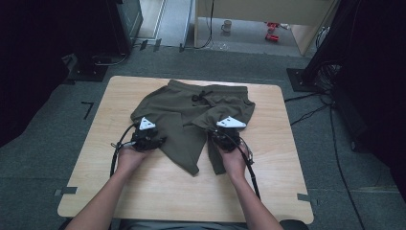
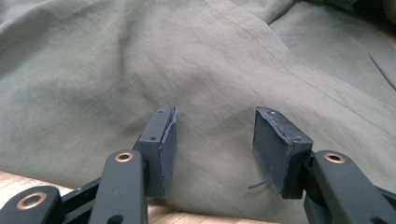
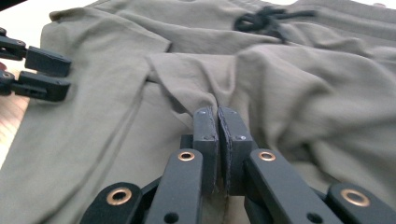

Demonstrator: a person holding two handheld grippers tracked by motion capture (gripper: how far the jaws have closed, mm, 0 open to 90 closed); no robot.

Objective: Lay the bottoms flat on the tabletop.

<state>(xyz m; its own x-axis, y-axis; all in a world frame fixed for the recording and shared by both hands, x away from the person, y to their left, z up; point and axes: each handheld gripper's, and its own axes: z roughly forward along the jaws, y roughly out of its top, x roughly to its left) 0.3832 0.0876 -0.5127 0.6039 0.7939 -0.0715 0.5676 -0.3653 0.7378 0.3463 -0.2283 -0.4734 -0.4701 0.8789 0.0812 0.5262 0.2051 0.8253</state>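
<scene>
Shorts [image 1: 191,115] of olive-green cloth lie spread over the far half of the wooden counter [image 1: 143,187], waistband toward the far edge with a dark drawstring [image 1: 200,96] tied at its middle, and the legs reaching back toward the person's edge. The leg on the left lies fairly flat and tapers to a point near the middle of the counter; the leg on the right is rumpled and bunched into folds. The person's forearms come in from the near edge. The left hand-held gripper [image 1: 149,130] sits at the left side of the garment, toward the counter's left edge; in the left gripper view [image 2: 215,149] its jaws stand partly apart with the cloth lying beneath and beyond them, and the pads press on nothing. A strip of bare wood shows under them at the hem. The right hand-held gripper [image 1: 225,132] sits at the right leg of the shorts, toward the right edge; in the right gripper view [image 3: 218,140] its jaws are drawn together, pads nearly touching, pinching a raised fold of the green cloth that puckers up between their tips. The same view shows the left gripper's black jaws farther off at the garment's far side, and the drawstring knot beyond.
</scene>
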